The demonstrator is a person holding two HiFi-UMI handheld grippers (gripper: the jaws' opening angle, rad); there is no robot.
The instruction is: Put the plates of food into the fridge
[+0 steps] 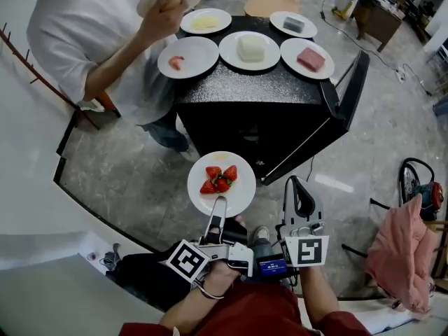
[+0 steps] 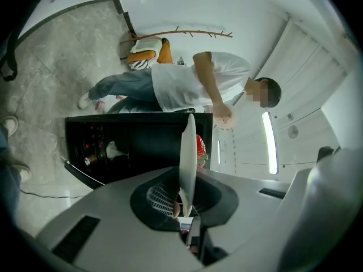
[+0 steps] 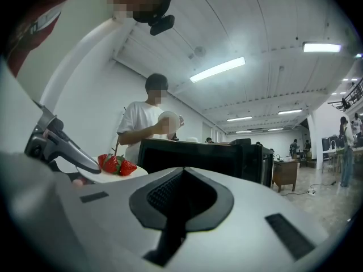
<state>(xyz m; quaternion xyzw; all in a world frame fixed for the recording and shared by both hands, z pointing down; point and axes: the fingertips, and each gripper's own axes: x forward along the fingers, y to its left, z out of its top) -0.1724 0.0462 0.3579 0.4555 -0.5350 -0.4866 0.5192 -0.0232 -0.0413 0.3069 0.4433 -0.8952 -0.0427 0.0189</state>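
**At the fridge's open front: strawberries clamped, right jaws empty**

Just short of the black fridge point(image 1: 245, 117), the left gripper point(image 1: 219, 205) has its jaws clamped on the near rim of the plate point(image 1: 239, 199) of strawberries point(image 1: 219, 178), held level at its 12 o'clock. The fridge's door point(image 1: 329, 128) stands open at 3 o'clock. Beside it, the right gripper point(image 1: 299, 187) has its jaws together, holding nothing. Five plates point(image 1: 189, 56) sit on the fridge top, and a person point(image 1: 91, 26) at 10 o'clock holds another.
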